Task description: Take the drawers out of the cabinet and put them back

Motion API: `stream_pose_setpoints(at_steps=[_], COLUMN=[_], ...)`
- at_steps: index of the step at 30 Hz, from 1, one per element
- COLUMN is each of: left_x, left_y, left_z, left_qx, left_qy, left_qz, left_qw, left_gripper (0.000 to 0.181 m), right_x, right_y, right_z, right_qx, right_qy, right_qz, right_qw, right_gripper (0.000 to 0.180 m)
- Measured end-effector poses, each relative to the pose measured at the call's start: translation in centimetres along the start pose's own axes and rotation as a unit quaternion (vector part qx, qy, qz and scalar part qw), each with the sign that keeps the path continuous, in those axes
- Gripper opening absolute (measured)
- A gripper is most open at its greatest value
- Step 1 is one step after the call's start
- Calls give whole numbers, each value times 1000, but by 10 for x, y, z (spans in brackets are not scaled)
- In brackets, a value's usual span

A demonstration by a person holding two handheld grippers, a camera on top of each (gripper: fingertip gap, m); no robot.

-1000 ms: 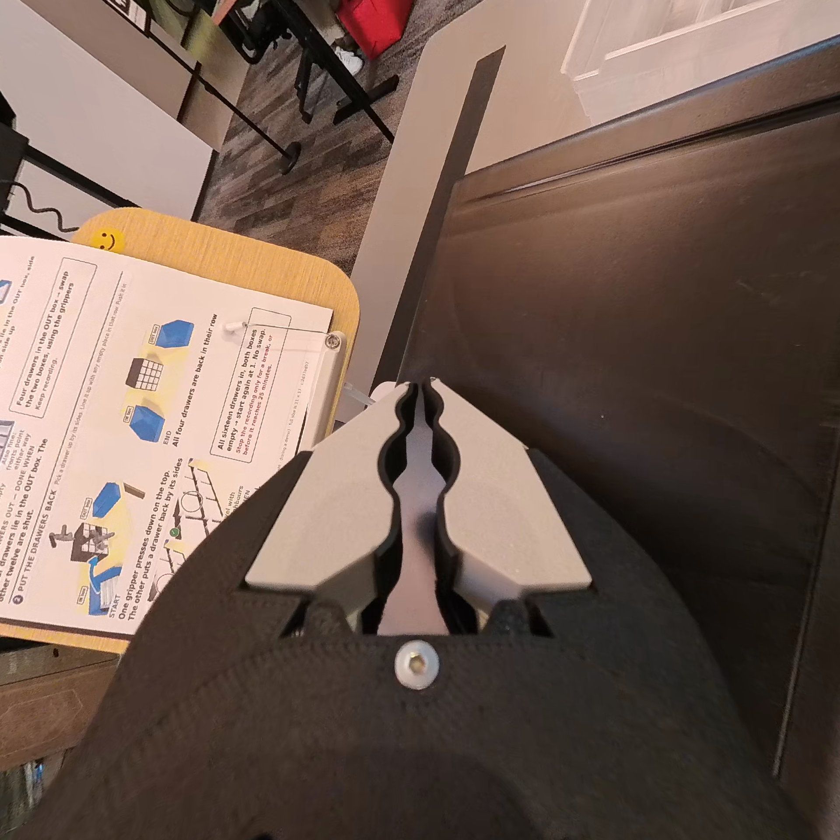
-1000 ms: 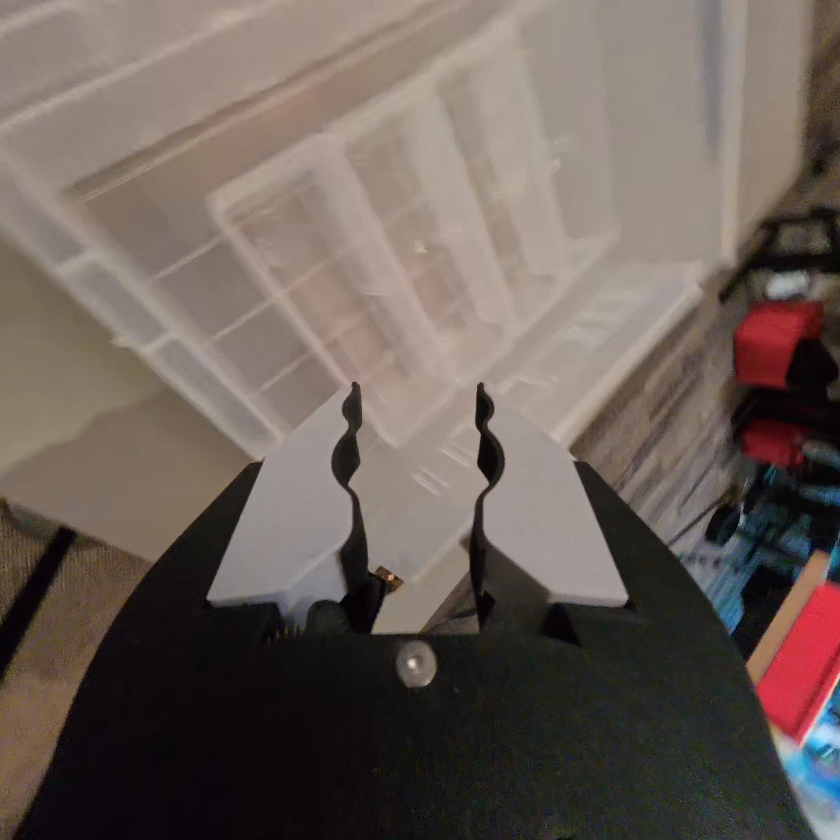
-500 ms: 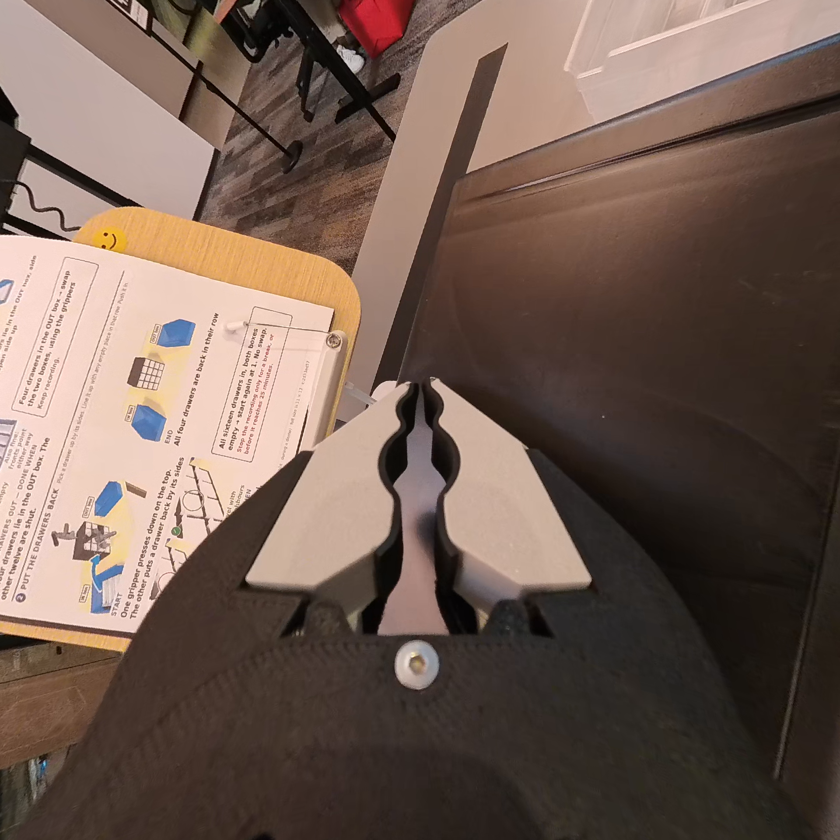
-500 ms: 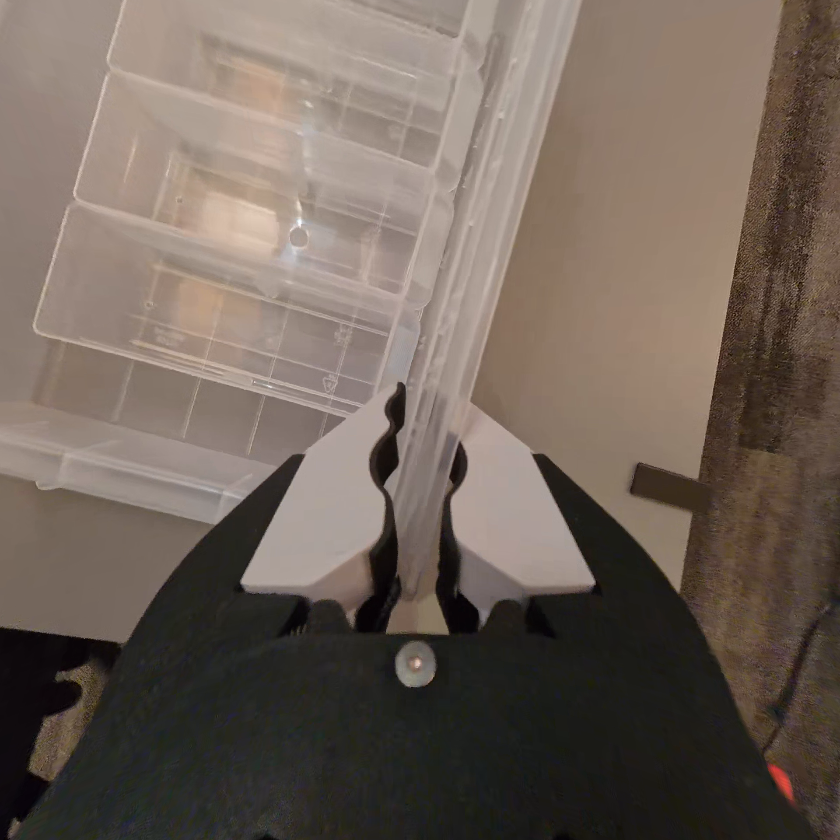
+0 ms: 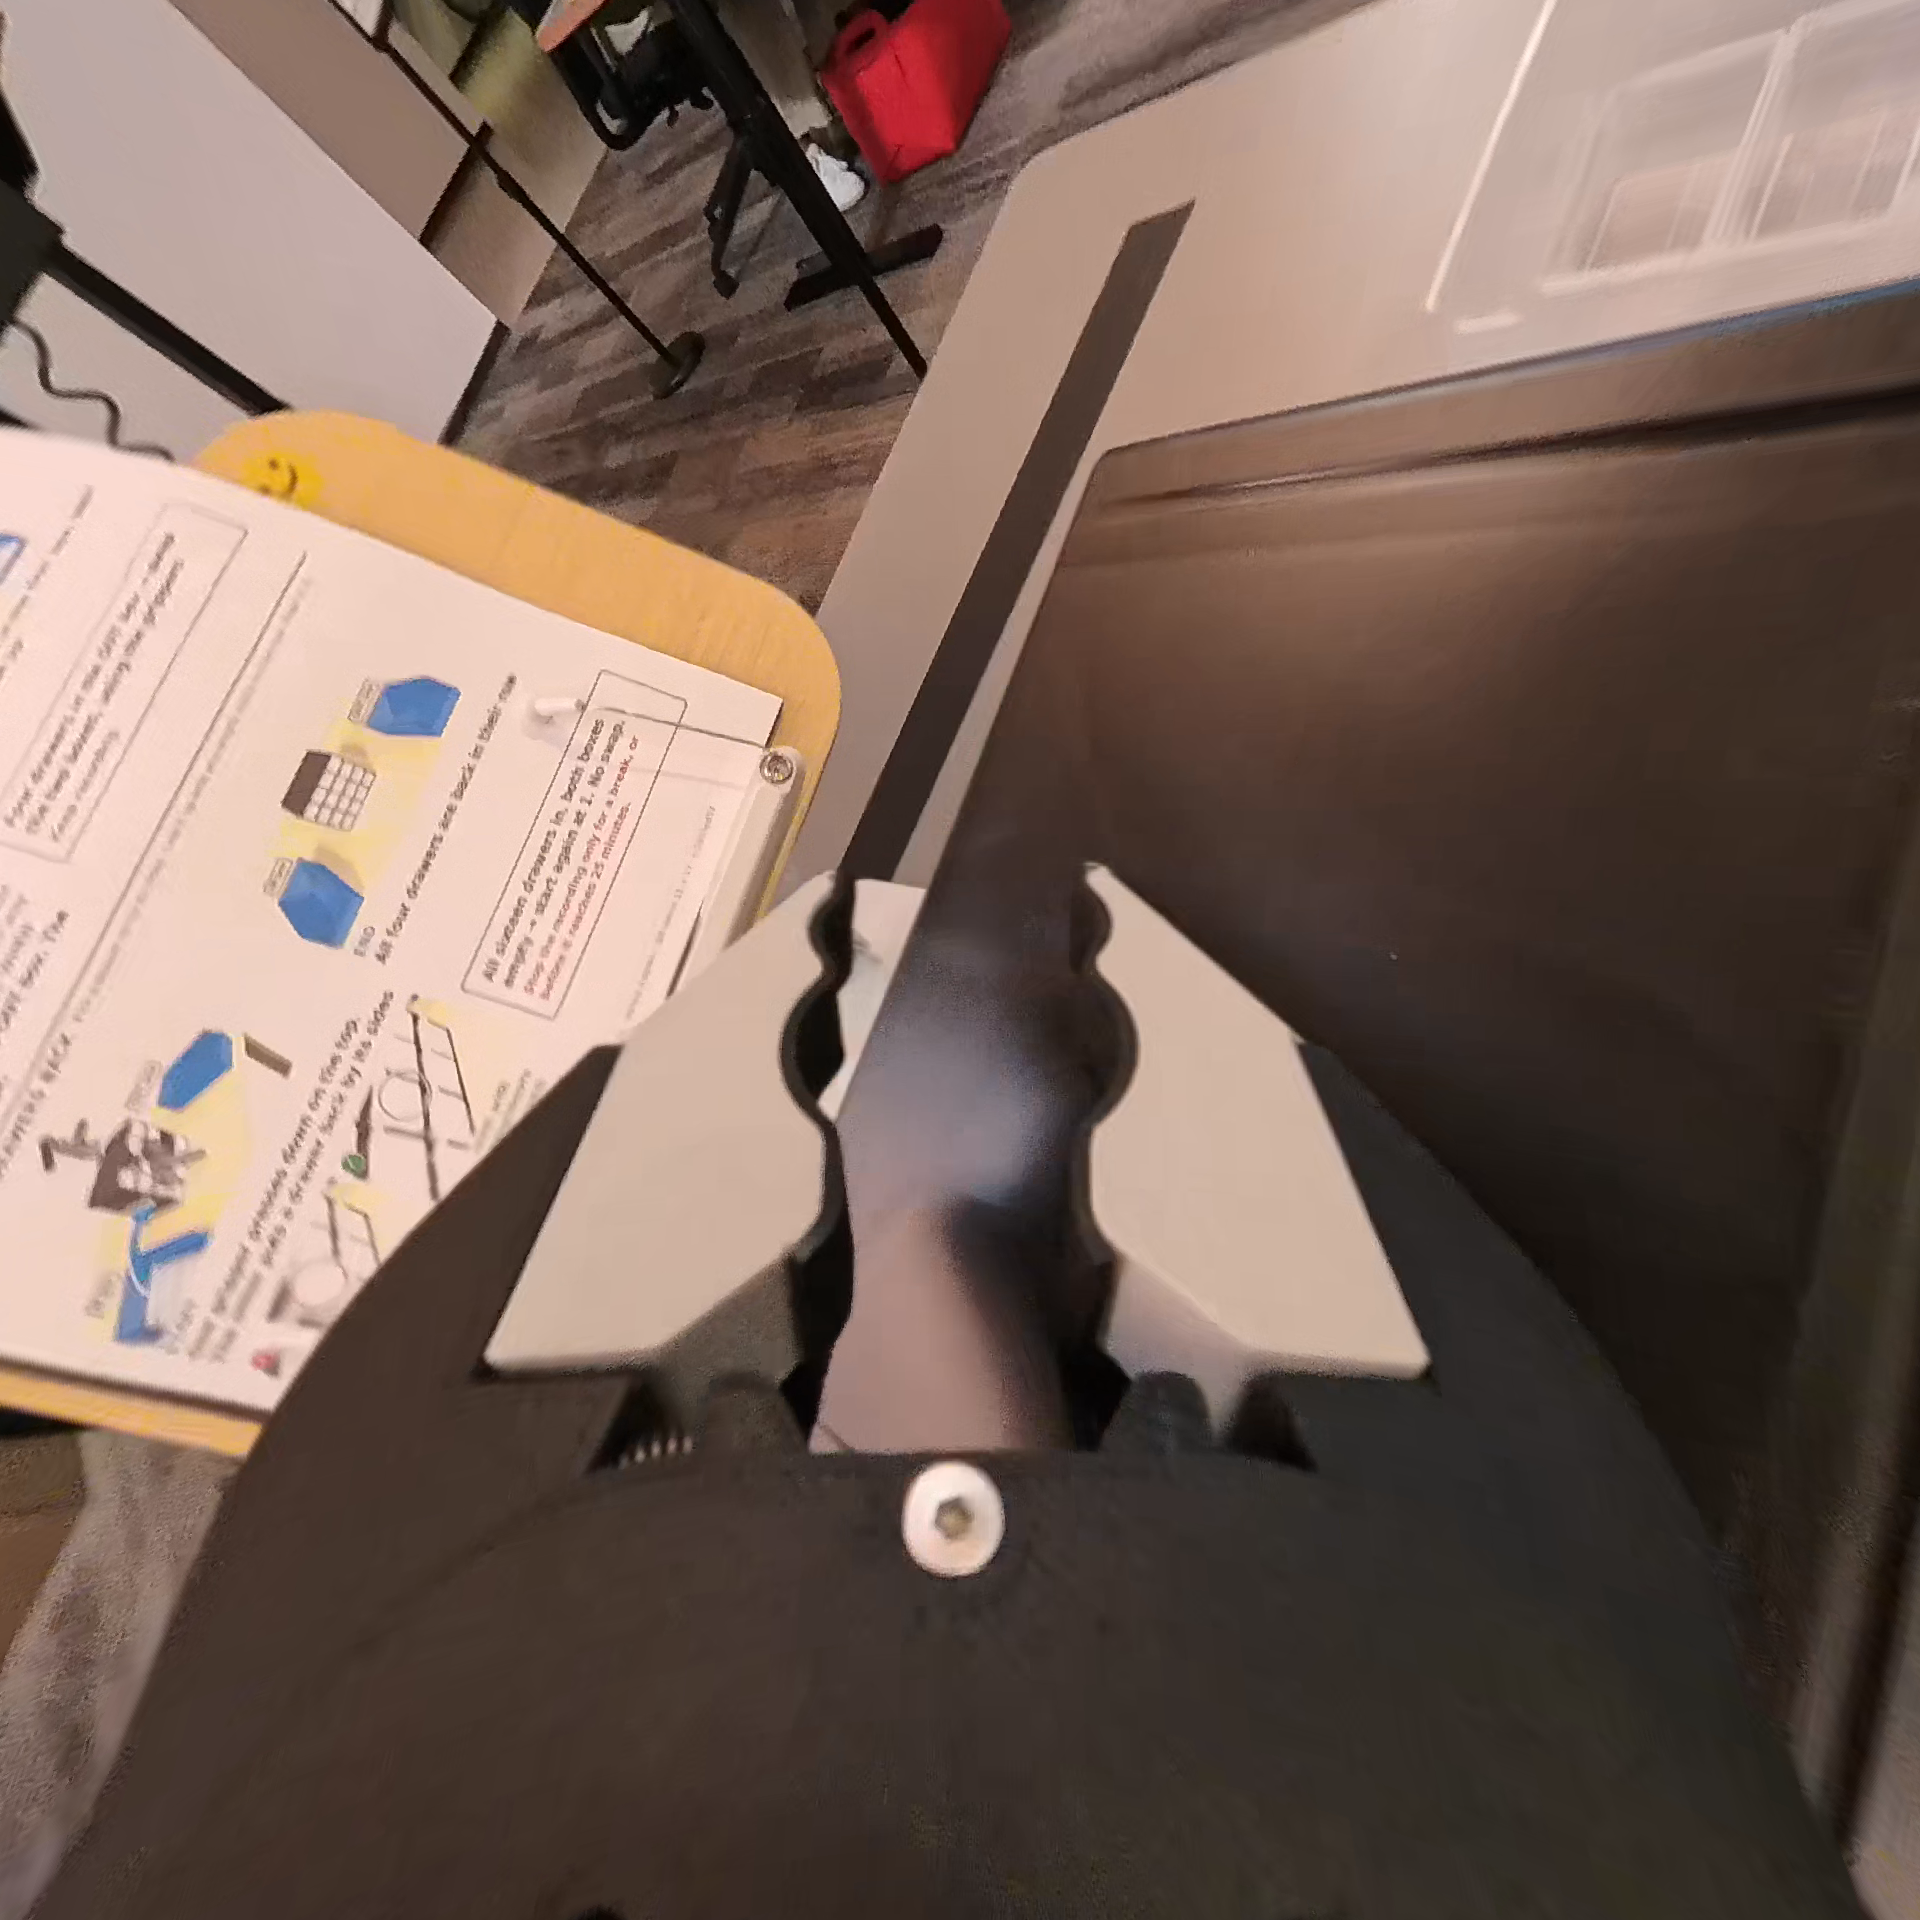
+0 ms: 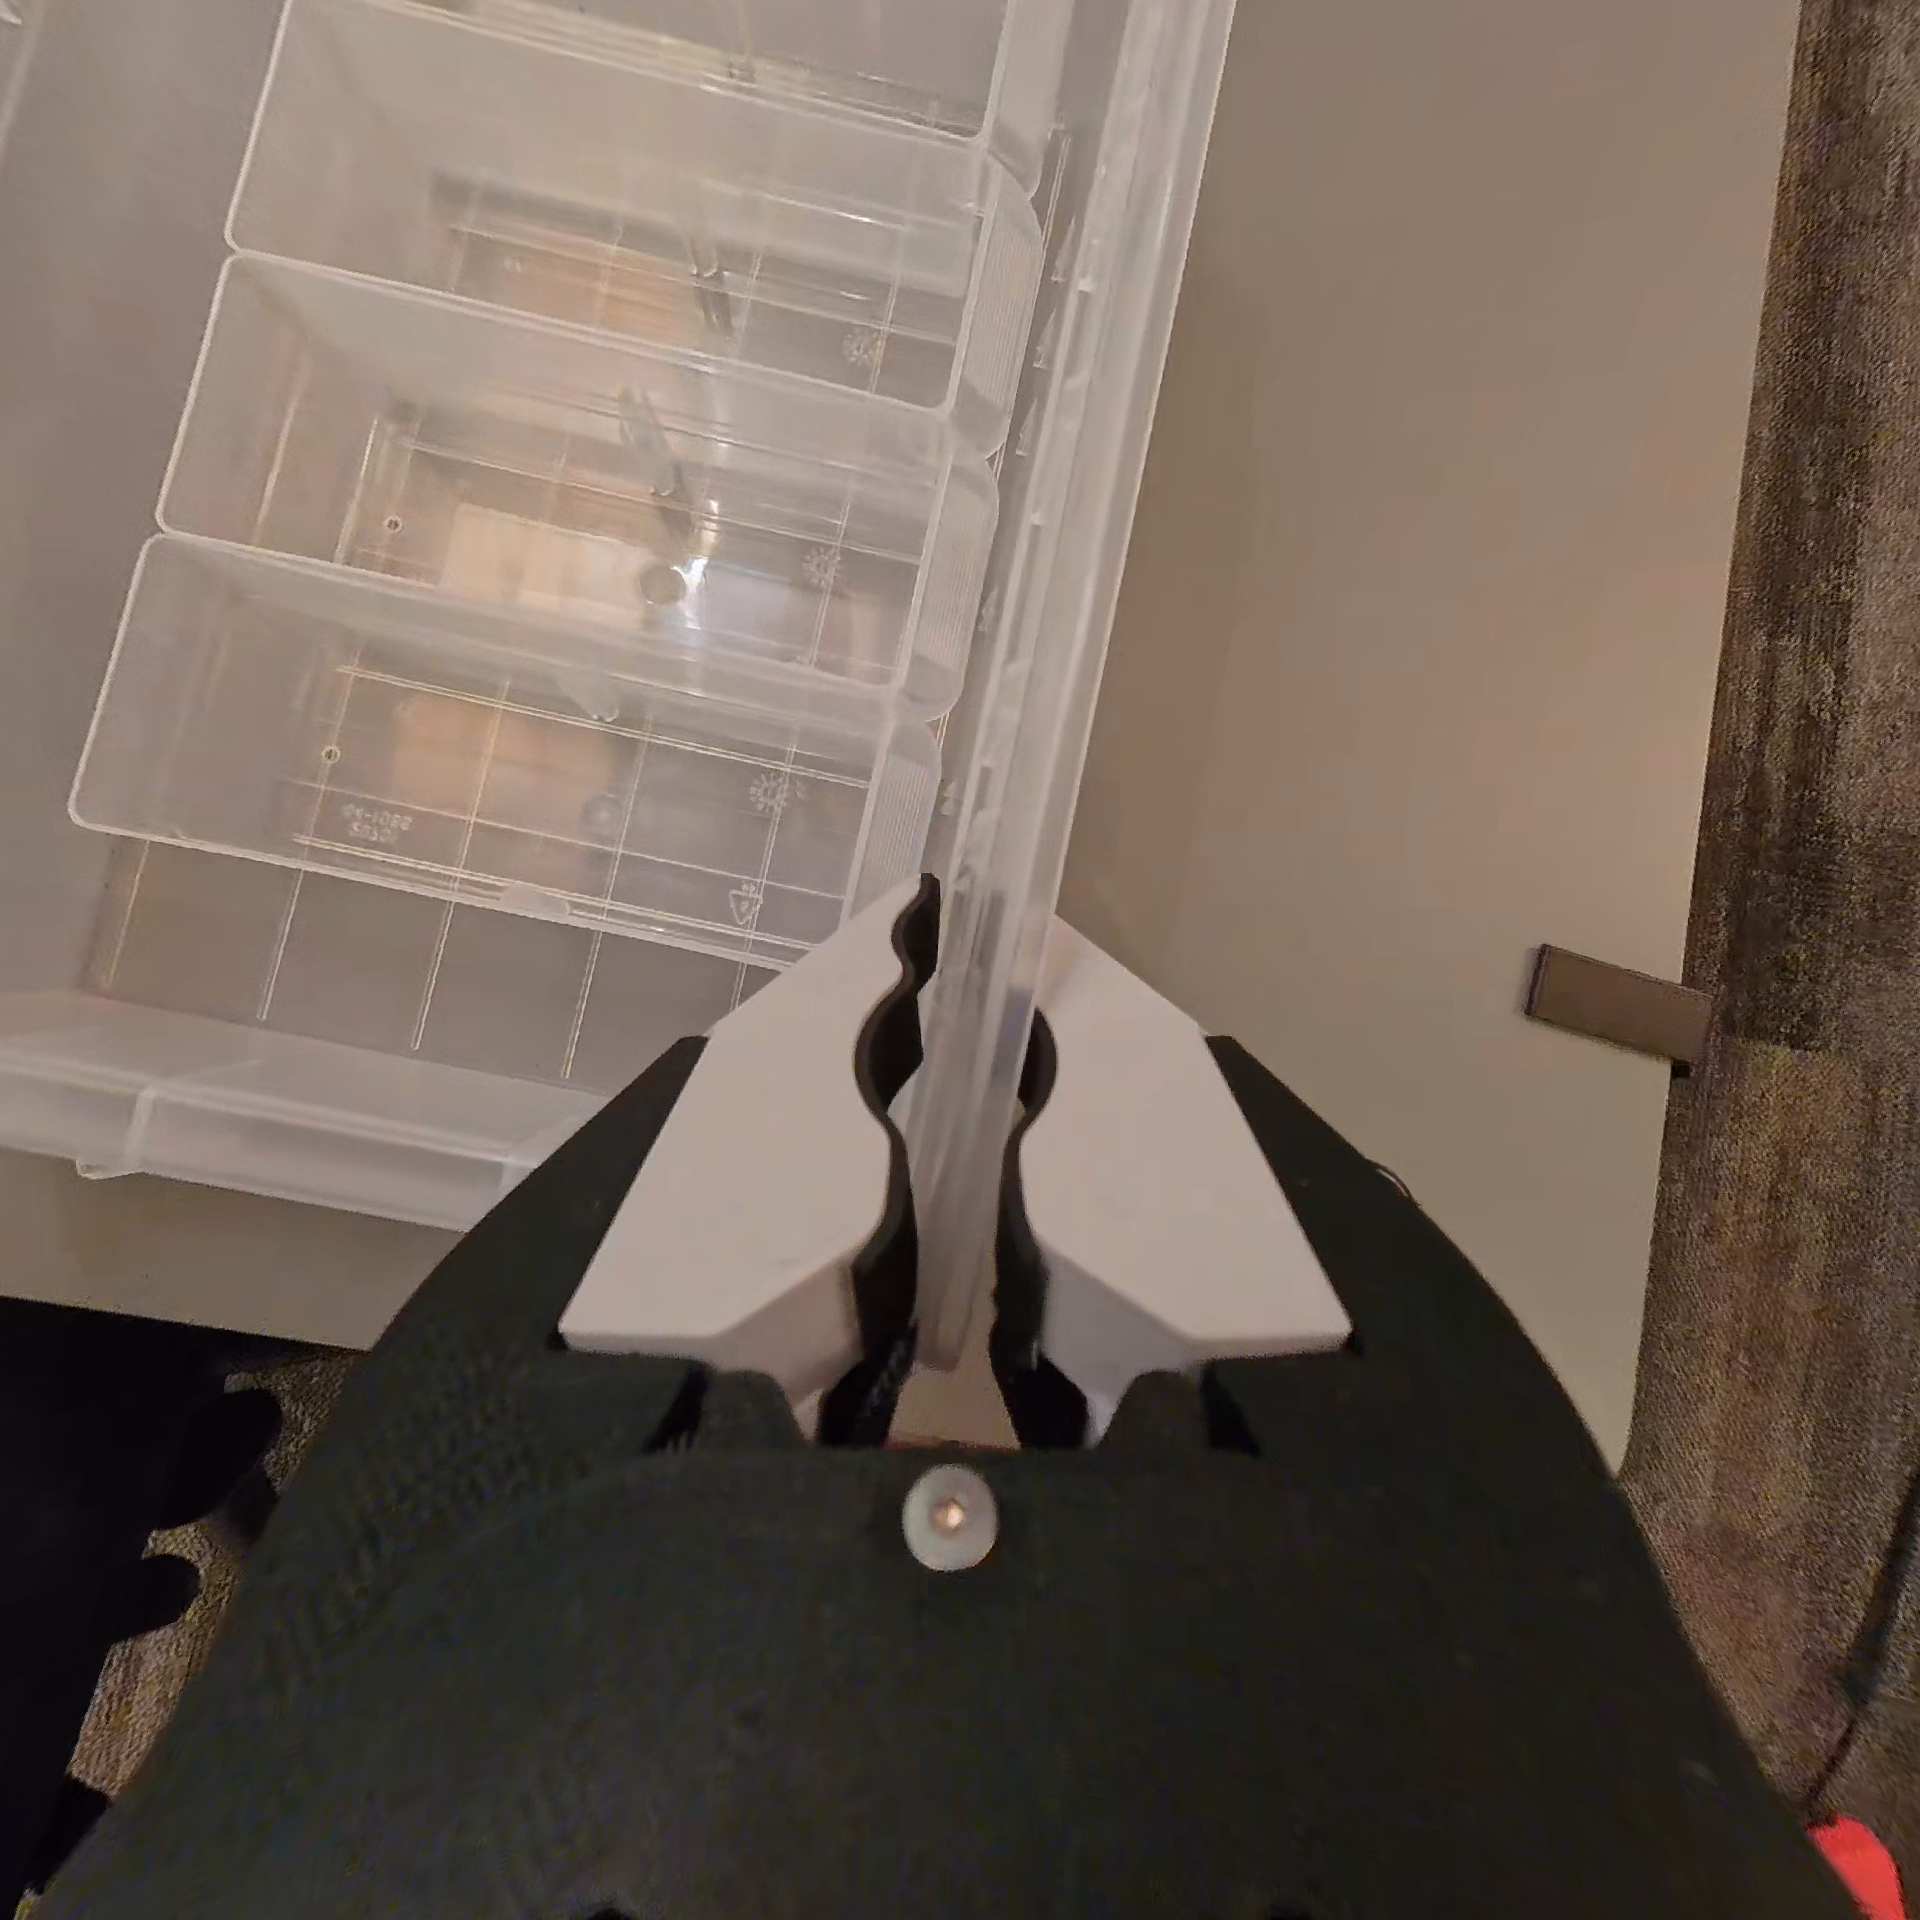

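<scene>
In the left wrist view, my left gripper [image 5: 961,883] is open and empty over the top of the black cabinet [image 5: 1455,831], near its left edge. The cabinet's front and its drawers are hidden from this view. In the right wrist view, my right gripper [image 6: 987,914] is shut on the right wall of a clear plastic box [image 6: 1081,520]. Clear empty drawers [image 6: 499,727] lie side by side inside that box. The box also shows blurred at the far right of the left wrist view [image 5: 1662,187].
The box rests on a beige table [image 6: 1403,520] with carpet beyond its right edge and a small dark tab [image 6: 1610,1008] at that edge. A printed instruction sheet [image 5: 364,831] lies on a wooden board [image 5: 727,623] left of the cabinet. Black table legs and a red bag [image 5: 914,83] stand on the floor beyond.
My left gripper has opened over the cabinet top. My right gripper, open a second ago, swung to the clear box, shut on its wall and still holds it.
</scene>
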State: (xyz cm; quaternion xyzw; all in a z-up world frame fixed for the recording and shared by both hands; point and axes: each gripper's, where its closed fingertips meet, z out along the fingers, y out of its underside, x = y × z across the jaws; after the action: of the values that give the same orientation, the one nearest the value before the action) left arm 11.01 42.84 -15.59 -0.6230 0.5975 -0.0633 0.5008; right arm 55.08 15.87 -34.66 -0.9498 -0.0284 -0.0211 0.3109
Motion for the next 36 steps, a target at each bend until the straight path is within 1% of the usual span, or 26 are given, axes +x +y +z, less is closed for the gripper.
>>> stream_pose_setpoints(at_steps=[2, 4, 6, 9, 13, 16, 19, 21, 24, 29, 36], left_x=[-2, -4, -6, -12, -26, -34, -39, -38, -31, -17, -1], left_y=[4, 13, 27, 61, 131, 196, 257, 286, 334, 373, 405], left_z=[-17, -44, -79, -137, -212, -254, -289, -303, -315, -337, -355], left_qx=[7, 7, 8, 5, -15, -45, -66, -59, -104, -128, -143], left_qy=[-11, -35, -55, -86, -145, -177, -213, -229, -240, -262, -271], left_qz=[-22, -17, -24, -56, -117, -184, -256, -292, -321, -342, -381], left_qw=[1000, 999, 998, 995, 982, 966, 941, 927, 910, 893, 873], left_gripper=[49, 55, 57, 59, 61, 66, 72, 69, 74, 76, 82], right_x=[-1, -1, -1, -1, 1, 2, 2, 3, 4, 4, 4], right_y=[1, 2, 2, 2, 5, 6, 7, 8, 8, 7, 4], right_z=[-1, -1, -1, 0, 0, 0, 1, 1, 3, 4, 6], right_qx=[12, 19, 23, 23, 11, 7, 1, -9, -19, -21, -23], right_qy=[-1, -4, -1, 9, 25, 31, 37, 43, 47, 52, 53], right_qz=[6, 12, 15, 20, 24, 29, 30, 27, 28, 36, 36], right_qw=[1000, 1000, 1000, 1000, 999, 999, 999, 999, 998, 998, 998], right_gripper=[5, 4, 4, 5, 9, 10, 12, 14, 15, 16, 16])
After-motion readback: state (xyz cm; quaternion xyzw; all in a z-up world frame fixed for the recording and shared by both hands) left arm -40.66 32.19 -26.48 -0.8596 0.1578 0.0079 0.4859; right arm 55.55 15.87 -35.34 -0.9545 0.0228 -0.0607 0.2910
